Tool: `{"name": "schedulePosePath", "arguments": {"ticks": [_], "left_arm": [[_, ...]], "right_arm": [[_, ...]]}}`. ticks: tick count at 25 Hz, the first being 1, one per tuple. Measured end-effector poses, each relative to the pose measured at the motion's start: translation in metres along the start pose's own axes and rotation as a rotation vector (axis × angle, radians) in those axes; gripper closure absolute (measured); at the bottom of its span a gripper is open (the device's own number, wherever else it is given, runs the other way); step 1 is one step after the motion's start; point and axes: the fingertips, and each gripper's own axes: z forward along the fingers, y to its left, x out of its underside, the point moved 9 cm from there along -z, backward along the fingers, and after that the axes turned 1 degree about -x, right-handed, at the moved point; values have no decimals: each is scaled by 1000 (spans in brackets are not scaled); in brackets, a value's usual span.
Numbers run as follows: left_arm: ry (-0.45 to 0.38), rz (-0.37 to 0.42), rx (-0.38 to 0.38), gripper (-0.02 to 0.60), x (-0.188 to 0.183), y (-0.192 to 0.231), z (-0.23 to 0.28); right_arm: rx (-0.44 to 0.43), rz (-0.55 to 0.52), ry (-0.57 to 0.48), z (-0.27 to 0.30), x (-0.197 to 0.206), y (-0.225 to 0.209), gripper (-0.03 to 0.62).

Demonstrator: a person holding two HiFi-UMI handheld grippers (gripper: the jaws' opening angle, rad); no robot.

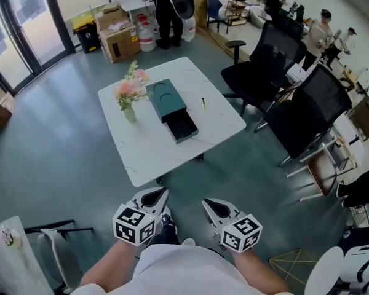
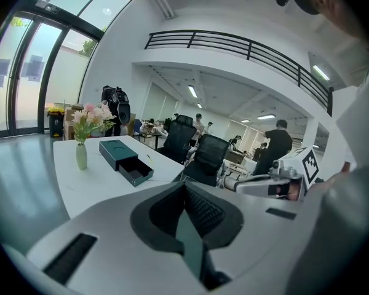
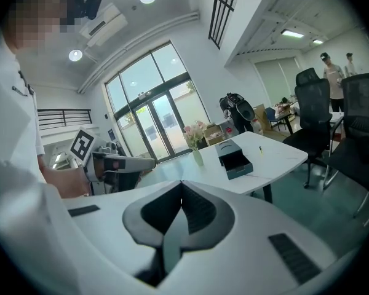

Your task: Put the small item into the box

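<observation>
both sets of fingers pressed together, nothing between them. left gripper [image 1: 152,196] and right gripper [image 1: 214,206] sit close to my body, well apart from the table [image 1: 147,155]. small item [image 1: 203,103] lies on the tabletop near the box [image 1: 171,108], whose drawer [image 1: 181,126] stands open. item looks thin, light, probably stiff; i'd pinch it across its narrow middle. too small to identify or judge slipperiness.

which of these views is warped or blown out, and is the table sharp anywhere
Head view: only mildly bent, evenly lit, the table and box look sharp. Left gripper view: heavy fisheye with dark corners, the balcony railing bows, the windows are washed out. Right gripper view: same fisheye, and the glass doors glare bright.
</observation>
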Motion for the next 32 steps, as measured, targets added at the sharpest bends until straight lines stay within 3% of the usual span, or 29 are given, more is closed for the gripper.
{"name": "schedulePosePath", "arguments": {"ticks": [10, 19, 32], "left_arm": [[45, 28, 46, 569, -57, 88, 43], [62, 57, 102, 569, -83, 154, 75], [48, 19, 26, 569, -88, 215, 86]], "right_arm": [[28, -18, 8, 91, -63, -28, 579], [100, -9, 23, 151, -90, -46, 579], [149, -39, 51, 199, -110, -75, 579]]}}
